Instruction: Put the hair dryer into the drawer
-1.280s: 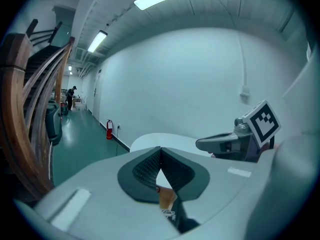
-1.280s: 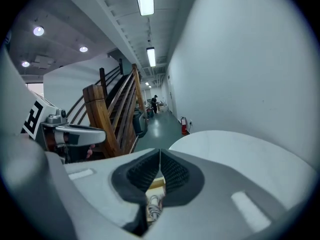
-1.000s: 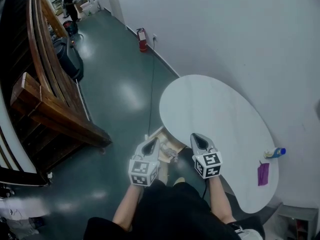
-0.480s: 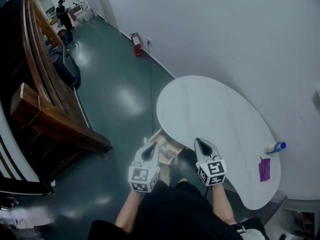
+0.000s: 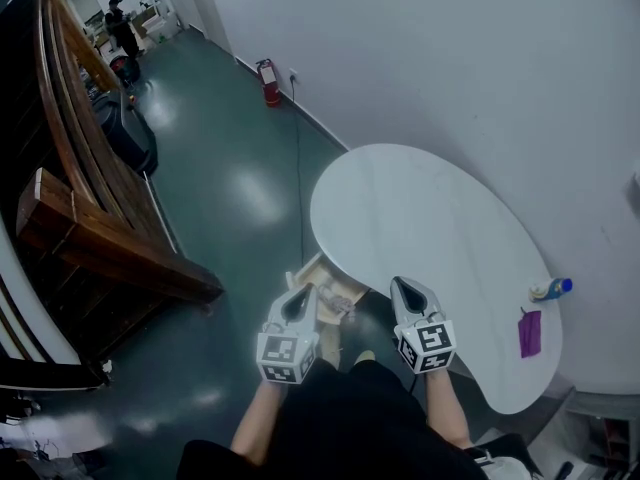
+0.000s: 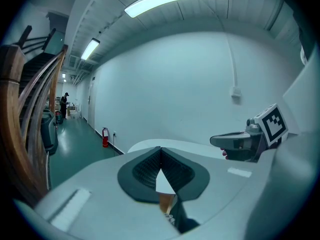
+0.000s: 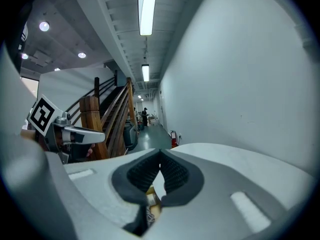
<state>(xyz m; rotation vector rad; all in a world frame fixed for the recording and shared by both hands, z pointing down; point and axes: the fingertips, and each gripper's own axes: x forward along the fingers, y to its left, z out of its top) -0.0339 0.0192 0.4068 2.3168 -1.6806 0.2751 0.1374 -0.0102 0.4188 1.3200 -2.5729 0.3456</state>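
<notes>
Hand-held gripper status: left hand-held gripper (image 5: 302, 293) and right hand-held gripper (image 5: 404, 286) are both fully closed and empty. They are held side by side, pointing forward over the open wooden drawer (image 5: 316, 271). The hair dryer (image 5: 341, 307), a small pale grey shape, lies inside that drawer, under the edge of the white surface (image 5: 420, 218).

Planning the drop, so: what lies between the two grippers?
In the head view, the open wooden drawer shows between the left gripper and the right gripper, under the white table.
</notes>
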